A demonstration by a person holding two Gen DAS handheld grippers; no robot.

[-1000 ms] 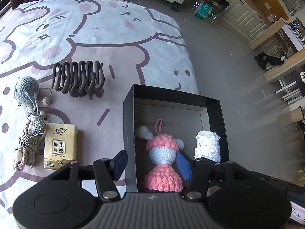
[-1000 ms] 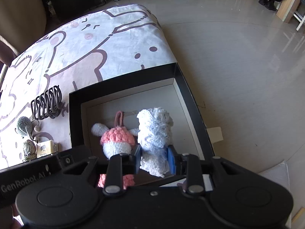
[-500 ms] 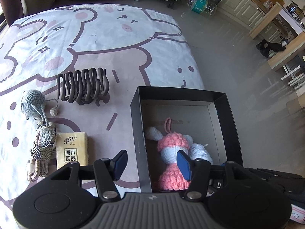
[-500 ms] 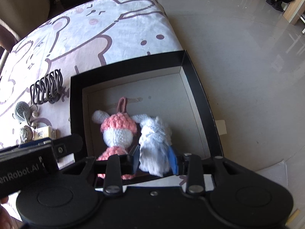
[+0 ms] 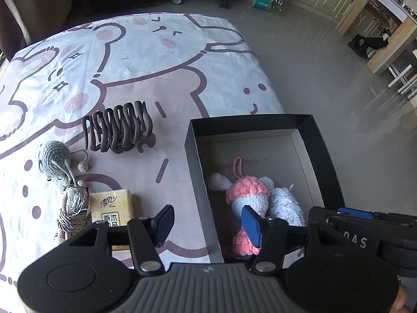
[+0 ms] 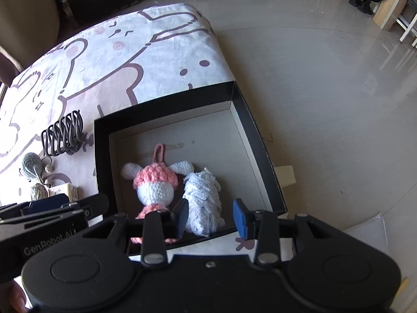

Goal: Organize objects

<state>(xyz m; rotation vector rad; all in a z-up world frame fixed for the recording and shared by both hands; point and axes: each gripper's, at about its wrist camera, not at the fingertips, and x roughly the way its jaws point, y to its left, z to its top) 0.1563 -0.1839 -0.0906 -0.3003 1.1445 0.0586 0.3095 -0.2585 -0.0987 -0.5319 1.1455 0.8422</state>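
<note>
In the left wrist view, the left gripper (image 5: 208,223) is hovering with its jaws wide apart and holding nothing, straddling the left wall of the black box (image 5: 199,182). It is sitting a little farther back and to the left than a second ago, so more of the bedsheet (image 5: 156,60) is showing. The pink doll (image 5: 246,195) is lying inside the box, as before. The white knit (image 5: 285,204), which was standing upright a second ago, is now lying flat just beside the doll, touching it. The hair claw (image 5: 117,127), grey mouse (image 5: 56,160), rope bundle (image 5: 73,208) and tissue pack (image 5: 112,208) are lying on the sheet to the left of the box, where they were earlier. The right gripper's body (image 5: 365,232) is showing at the lower right.

In the right wrist view, the right gripper (image 6: 211,215) is now gaping open and empty; half a second ago its fingers were clamped on the white knit (image 6: 204,198). The knit is resting on the floor of the box (image 6: 258,140), its near end between the spread fingers but apart from the right one. The doll (image 6: 155,185) is lying against its left side.
</note>
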